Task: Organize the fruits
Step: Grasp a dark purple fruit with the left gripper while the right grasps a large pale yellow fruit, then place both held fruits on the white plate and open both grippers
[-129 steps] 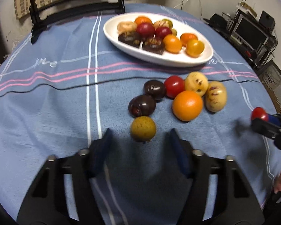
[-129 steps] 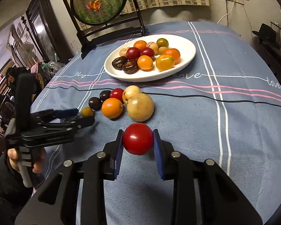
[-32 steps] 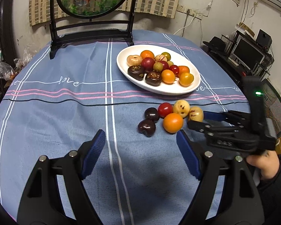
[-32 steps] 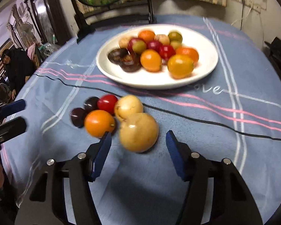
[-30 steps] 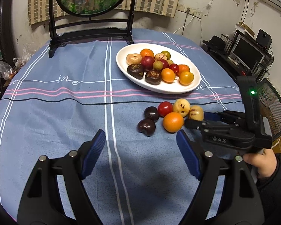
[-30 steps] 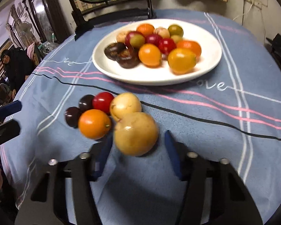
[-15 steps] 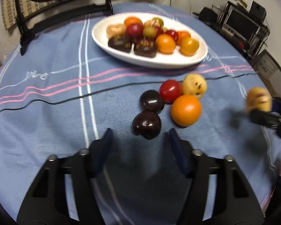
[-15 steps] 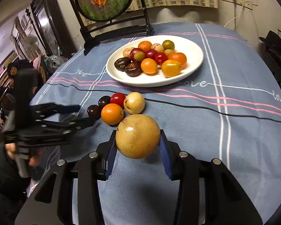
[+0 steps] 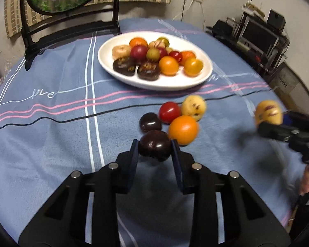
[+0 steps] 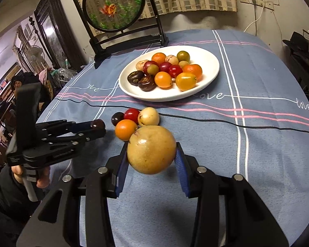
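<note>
A white oval plate (image 9: 175,82) at the back of the blue tablecloth holds several mixed fruits. In front of it on the cloth lie a dark fruit (image 9: 150,122), a red tomato (image 9: 169,112), a speckled yellow fruit (image 9: 193,107) and an orange (image 9: 183,129). My left gripper (image 9: 154,147) is closing, its pads pressing on a dark purple fruit (image 9: 154,150) beside the orange. My right gripper (image 10: 151,154) is shut on a big round yellow fruit (image 10: 151,149), held above the cloth to the right of the loose fruits.
A round fish screen on a black stand (image 10: 113,10) rises behind the plate. Shelves with electronics (image 9: 257,35) stand beyond the table's right edge. A person's hand (image 10: 41,181) grips the left tool at the table's left edge. Bare cloth lies near the front edge.
My left gripper moved down and forward to the nearest dark fruit and its jaws drew in around it. My right gripper lifted the yellow fruit off the cloth and then held still.
</note>
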### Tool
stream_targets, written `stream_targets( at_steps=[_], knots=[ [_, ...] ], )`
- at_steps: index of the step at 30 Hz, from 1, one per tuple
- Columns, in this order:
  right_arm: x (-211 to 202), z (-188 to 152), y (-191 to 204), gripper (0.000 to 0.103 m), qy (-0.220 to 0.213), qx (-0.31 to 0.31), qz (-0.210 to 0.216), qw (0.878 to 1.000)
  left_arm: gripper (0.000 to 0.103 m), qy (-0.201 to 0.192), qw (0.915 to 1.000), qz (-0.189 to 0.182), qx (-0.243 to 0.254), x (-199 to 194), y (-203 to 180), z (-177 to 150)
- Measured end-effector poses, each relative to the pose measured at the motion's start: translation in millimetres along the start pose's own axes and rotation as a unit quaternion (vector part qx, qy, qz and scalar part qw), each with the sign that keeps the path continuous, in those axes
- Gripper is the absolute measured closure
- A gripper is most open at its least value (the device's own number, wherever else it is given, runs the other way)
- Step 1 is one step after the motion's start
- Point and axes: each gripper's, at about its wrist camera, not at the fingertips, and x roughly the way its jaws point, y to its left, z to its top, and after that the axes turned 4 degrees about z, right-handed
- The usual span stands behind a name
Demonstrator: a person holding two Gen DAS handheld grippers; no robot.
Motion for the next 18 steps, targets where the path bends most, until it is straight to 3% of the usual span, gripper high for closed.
stream_targets(
  at_steps=[11,18],
  knots=[
    [0,6,11,0.060,-0.002,-0.009,0.001,1.000,0.071,-0.019,0.9993,-0.030,-0.005,-28,-7,7],
    [16,37,8,0.060,0.013,-0.032,0.004,0.999,0.071,-0.024,0.9995,-0.019,0.000,-19,-5,47]
  ],
)
